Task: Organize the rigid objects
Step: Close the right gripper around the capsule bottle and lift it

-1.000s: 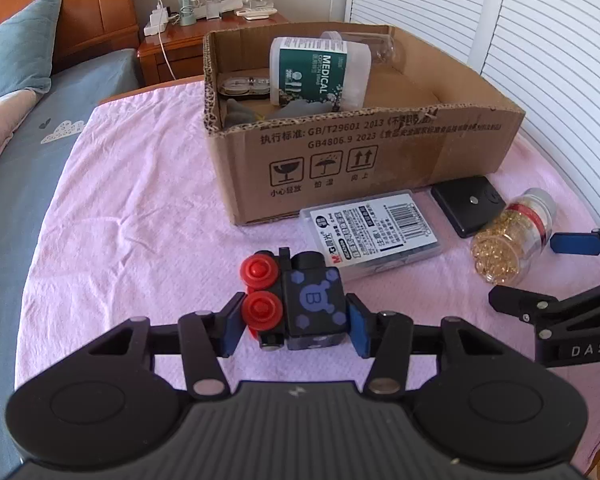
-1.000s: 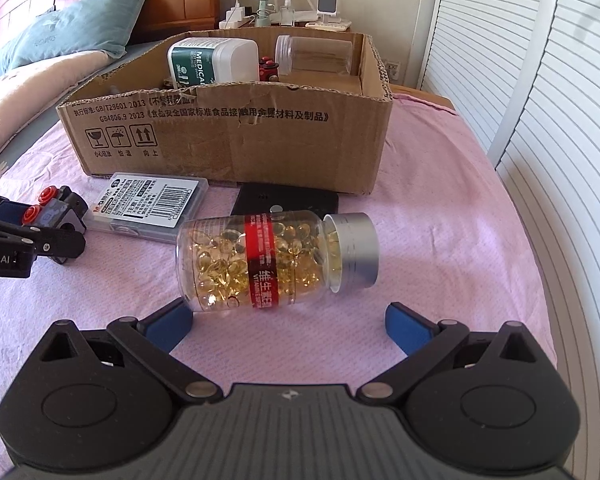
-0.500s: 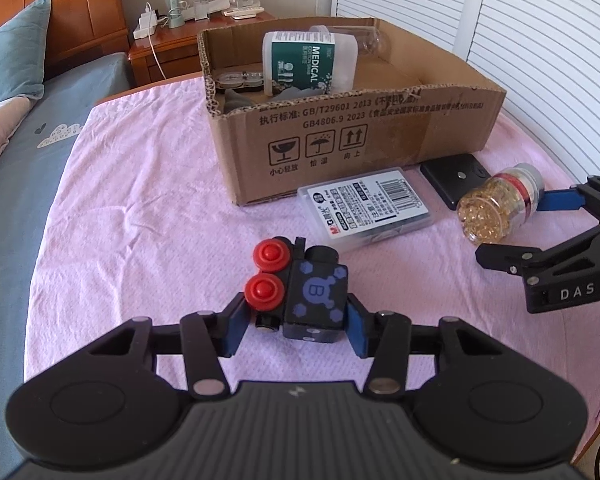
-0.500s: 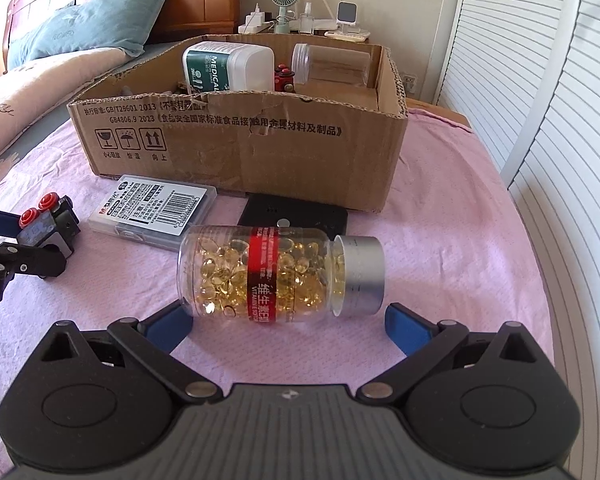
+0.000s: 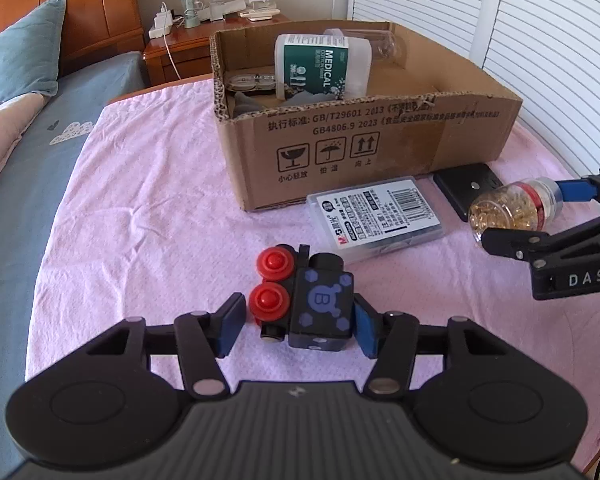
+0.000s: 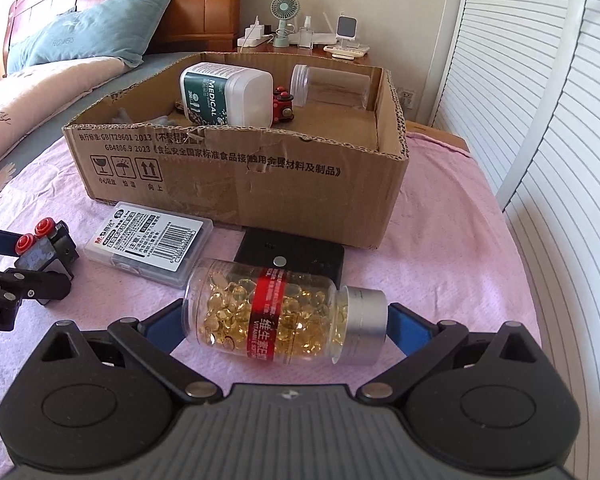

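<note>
My left gripper (image 5: pixel 296 330) is shut on a black toy block with red wheels (image 5: pixel 304 300), held above the pink cloth. My right gripper (image 6: pixel 284 326) is shut lengthwise on a clear bottle of yellow capsules (image 6: pixel 276 316) with a red label and silver cap, lifted off the cloth. The bottle (image 5: pixel 512 208) and right gripper also show at the right of the left wrist view. The toy block (image 6: pixel 46 248) shows at the left of the right wrist view. An open cardboard box (image 5: pixel 380 128) stands behind them, also seen in the right wrist view (image 6: pixel 260 168).
A clear plastic case with a barcode label (image 5: pixel 380 216) and a flat black device (image 6: pixel 292 260) lie on the cloth in front of the box. The box holds a white medical bottle (image 6: pixel 228 96), a clear jar (image 6: pixel 332 86) and a red toy. Louvred doors stand at the right.
Both grippers have lifted and drawn back from the box. The toy block has risen in the left gripper. The right gripper's fingers have closed onto the capsule bottle and raised it.
</note>
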Available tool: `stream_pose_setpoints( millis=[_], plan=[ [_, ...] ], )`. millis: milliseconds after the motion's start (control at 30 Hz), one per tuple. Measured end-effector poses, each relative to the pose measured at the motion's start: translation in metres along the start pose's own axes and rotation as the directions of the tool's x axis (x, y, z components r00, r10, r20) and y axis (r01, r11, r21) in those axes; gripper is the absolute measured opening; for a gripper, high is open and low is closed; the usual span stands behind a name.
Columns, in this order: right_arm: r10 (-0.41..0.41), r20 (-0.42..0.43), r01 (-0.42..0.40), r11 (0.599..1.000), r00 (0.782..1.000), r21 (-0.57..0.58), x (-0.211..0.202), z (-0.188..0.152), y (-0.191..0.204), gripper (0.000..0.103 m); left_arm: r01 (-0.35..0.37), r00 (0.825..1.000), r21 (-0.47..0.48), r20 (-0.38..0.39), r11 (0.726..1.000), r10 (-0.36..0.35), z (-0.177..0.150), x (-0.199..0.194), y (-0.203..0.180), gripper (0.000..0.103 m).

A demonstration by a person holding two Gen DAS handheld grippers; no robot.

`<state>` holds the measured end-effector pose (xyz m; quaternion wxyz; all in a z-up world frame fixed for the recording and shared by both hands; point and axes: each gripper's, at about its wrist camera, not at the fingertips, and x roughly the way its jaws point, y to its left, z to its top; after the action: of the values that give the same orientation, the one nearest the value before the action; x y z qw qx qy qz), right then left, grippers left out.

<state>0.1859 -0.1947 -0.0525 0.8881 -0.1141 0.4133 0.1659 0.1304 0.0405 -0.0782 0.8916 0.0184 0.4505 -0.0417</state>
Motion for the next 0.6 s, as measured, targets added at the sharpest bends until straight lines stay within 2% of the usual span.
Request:
stream_pose_setpoints(
  millis=[233,467,600],
  plan=[
    [-0.005,-0.044,0.009,0.995,0.999,0.100,0.0003,0.0052,-0.0040,0.103,-0.005,1.000,-0.042,-0.006,0.999,0.005,0.0015,0.0009,0.0007,0.057],
    [-0.058,-0.072,0.064,0.994,0.996,0.091,0.0028,0.0078,0.0031,0.103,-0.012,1.000,-0.034,-0.006,0.999,0.011,0.0038,0.0034,-0.0009,0.056],
    [-0.049,-0.085,0.057,0.995,0.995,0.086,0.0022,0.0088,0.0044,0.096,-0.001,1.000,-0.021,-0.011,1.000,0.001,0.0056,0.0031,-0.0014,0.050]
  ],
)
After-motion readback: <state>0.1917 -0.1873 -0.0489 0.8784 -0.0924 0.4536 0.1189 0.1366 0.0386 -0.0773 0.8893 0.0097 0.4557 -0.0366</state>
